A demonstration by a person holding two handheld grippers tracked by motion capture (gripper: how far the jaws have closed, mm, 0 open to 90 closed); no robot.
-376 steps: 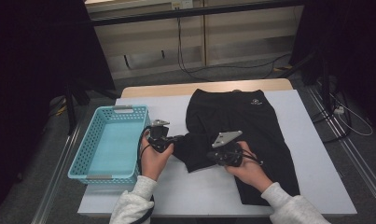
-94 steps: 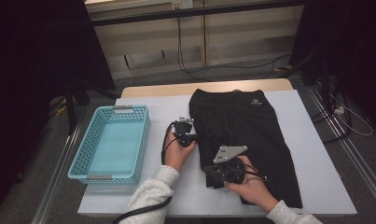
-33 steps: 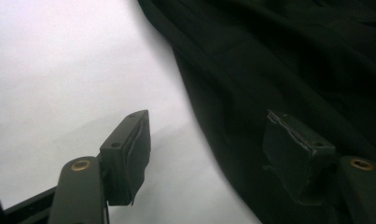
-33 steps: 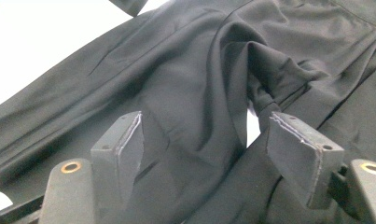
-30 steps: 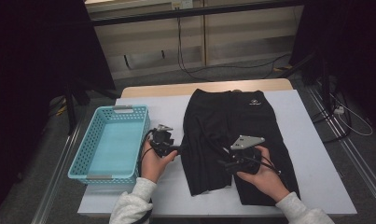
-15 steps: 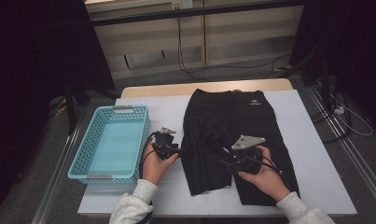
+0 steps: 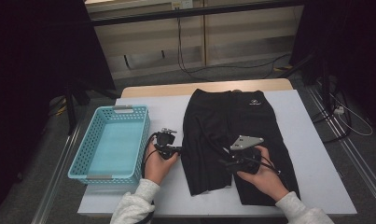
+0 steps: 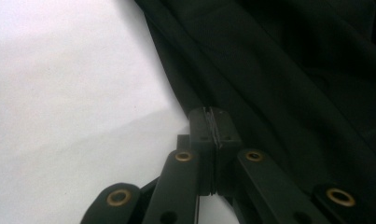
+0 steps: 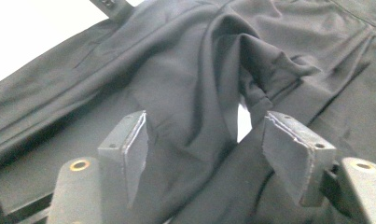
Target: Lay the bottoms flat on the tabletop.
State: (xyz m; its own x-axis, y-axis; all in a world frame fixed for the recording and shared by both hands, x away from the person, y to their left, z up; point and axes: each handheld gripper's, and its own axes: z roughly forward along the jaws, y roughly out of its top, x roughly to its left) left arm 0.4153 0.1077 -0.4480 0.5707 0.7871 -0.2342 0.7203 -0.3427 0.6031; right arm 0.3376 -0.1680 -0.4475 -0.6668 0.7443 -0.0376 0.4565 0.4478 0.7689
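Black shorts (image 7: pixel 232 123) lie spread on the white table, waistband at the far side and legs toward me. My left gripper (image 7: pixel 178 149) rests at the left leg's outer edge. In the left gripper view its jaws are shut, and the shorts' hem (image 8: pixel 195 100) runs into the tips of my left gripper (image 8: pixel 213 122). My right gripper (image 7: pixel 228 162) hovers low over the middle of the shorts, near the crotch. In the right gripper view my right gripper (image 9: pixel 206 126) stands open, with a raised fold of cloth (image 9: pixel 251 70) between and beyond its pads.
A light blue mesh basket (image 7: pixel 143 135) stands empty at the table's left side, close to my left hand. Bare white tabletop (image 7: pixel 316 154) lies right of the shorts. Cables trail on the floor beyond the table.
The left leg of the shorts has been drawn out leftward and the garment lies flatter than before. Over the last second both grippers have barely shifted.
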